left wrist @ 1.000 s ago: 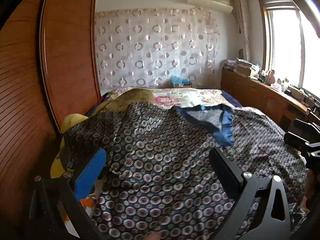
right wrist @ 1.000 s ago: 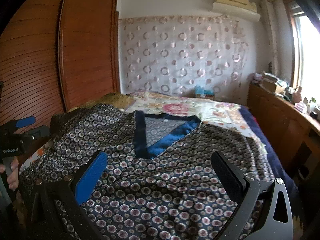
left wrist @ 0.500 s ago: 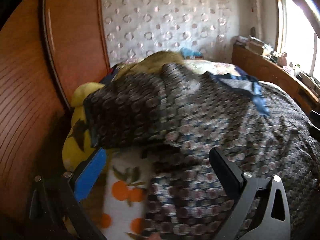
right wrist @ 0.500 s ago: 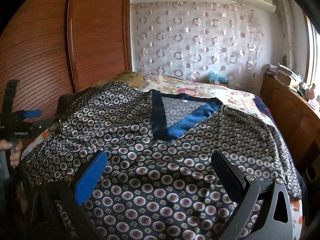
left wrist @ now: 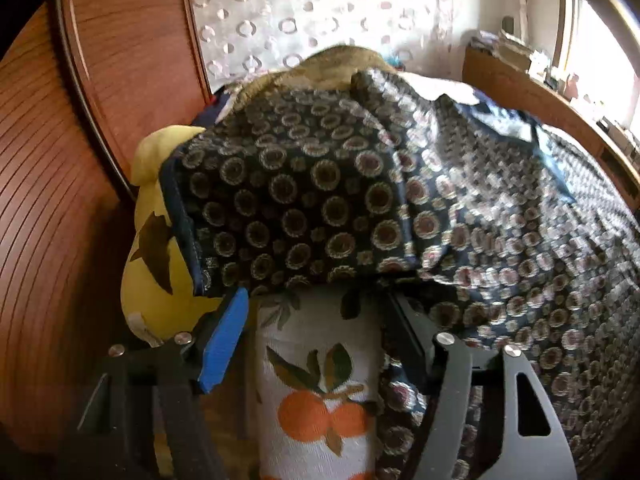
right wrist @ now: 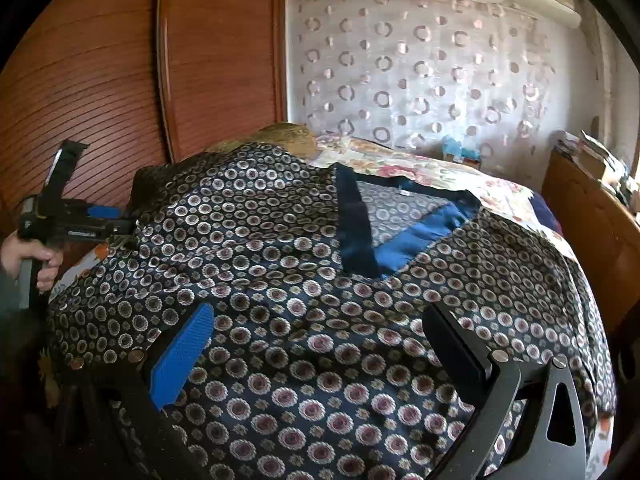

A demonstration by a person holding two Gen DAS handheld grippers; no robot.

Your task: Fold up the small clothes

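A dark navy garment (right wrist: 320, 280) printed with small rings, with a blue V-neck band (right wrist: 404, 240), lies spread over the bed. In the left wrist view its left sleeve (left wrist: 296, 208) hangs just ahead of my left gripper (left wrist: 316, 312). That gripper is open, its blue pad (left wrist: 222, 340) left of the sleeve's lower edge and its right finger under the cloth. My right gripper (right wrist: 316, 344) is open and empty over the garment's lower front. From the right wrist view the left gripper (right wrist: 116, 220) is at the garment's left edge.
A white cloth with orange fruit print (left wrist: 316, 392) covers the bed edge below the sleeve. A yellow cushion (left wrist: 156, 232) lies by the wooden wardrobe (right wrist: 120, 80). A wooden cabinet (right wrist: 592, 216) stands along the right. A floral bedspread (right wrist: 420, 164) lies beyond the garment.
My left gripper has moved left and down to the garment's left sleeve and its jaws have narrowed. My right gripper has moved slightly forward over the garment and stays open.
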